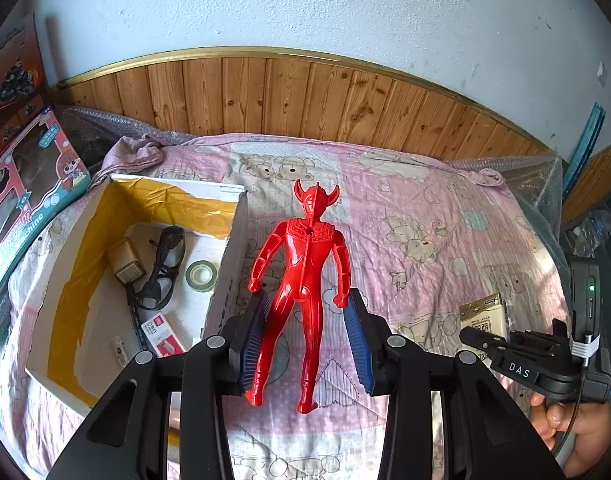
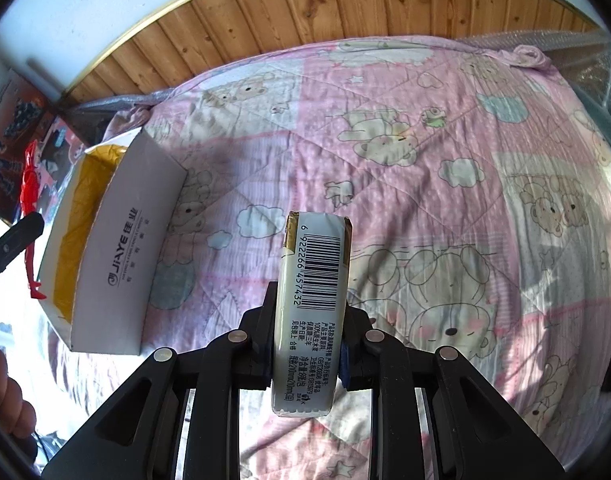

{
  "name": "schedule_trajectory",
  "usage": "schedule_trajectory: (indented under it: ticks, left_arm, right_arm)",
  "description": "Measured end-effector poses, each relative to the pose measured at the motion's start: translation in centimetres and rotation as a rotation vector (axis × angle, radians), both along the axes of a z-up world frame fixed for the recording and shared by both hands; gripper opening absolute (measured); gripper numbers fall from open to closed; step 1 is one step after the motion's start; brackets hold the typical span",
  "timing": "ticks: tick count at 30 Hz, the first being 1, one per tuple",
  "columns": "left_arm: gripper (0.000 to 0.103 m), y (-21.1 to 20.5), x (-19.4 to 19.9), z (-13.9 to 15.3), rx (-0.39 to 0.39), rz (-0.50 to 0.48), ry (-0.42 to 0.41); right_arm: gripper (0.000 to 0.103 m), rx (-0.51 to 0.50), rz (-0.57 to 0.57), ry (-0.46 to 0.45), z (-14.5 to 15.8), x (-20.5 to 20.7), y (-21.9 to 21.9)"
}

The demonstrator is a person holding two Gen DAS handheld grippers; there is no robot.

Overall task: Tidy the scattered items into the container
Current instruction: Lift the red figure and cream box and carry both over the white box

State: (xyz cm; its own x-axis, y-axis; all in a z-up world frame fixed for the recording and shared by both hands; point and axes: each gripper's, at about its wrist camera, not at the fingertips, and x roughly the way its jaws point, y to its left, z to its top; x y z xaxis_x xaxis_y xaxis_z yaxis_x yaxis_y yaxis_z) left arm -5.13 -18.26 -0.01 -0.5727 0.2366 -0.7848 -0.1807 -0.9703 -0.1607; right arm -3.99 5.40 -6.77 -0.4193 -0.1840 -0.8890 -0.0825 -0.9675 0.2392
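Left wrist view: left gripper (image 1: 307,336) has the red figure (image 1: 305,280) between its fingers (image 1: 253,336), at the legs. The blue pads sit wide, with a visible gap on each side of the thighs; only the figure's hands seem to touch the pad tops. I can't tell whether it's actually clamped or merely resting there. Risk: smooth, narrow plastic legs against wide pads, so if contact is that thin, it could twist or drop onto the bed quilt (image 1: 445,208) while swinging left. The cardboard box (image 1: 225,272) sits just left of the figure; its near wall could catch the horned head. Glasses (image 1: 165,268), tape roll (image 1: 201,274) and a charger (image 1: 125,264) are already inside. Right wrist view: right gripper (image 2: 305,356) is clenched on the tissue pack (image 2: 311,304), fingers narrow, gripping the pack's lower half, with the barcode end sticking far forward. Risk: a soft pack, long overhang, may sag or slide out. The box is well off to the left, and the left gripper with the figure lies roughly between them, so both arms going in together could collide.
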Motion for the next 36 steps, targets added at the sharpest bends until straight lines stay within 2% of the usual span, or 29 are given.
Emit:
schedule_trajectory:
  ticks: [12,25,36]
  left_arm:
    - [0.04,-4.5,2.3,-0.5,0.045,0.101,-0.042]
    - [0.04,-7.3,3.7,-1.1,0.024,0.187,-0.074]
    - [0.04,-10.5,4.5,-1.2,0.05,0.265,-0.082]
  right_arm:
    - [0.024,0.006,0.139,0.017,1.0,0.4,-5.8]
    - [0.024,0.006,0.288,0.06,2.9,0.4,-11.7]
    - [0.024,0.002,0.411,0.094,4.7,0.3,-17.1]
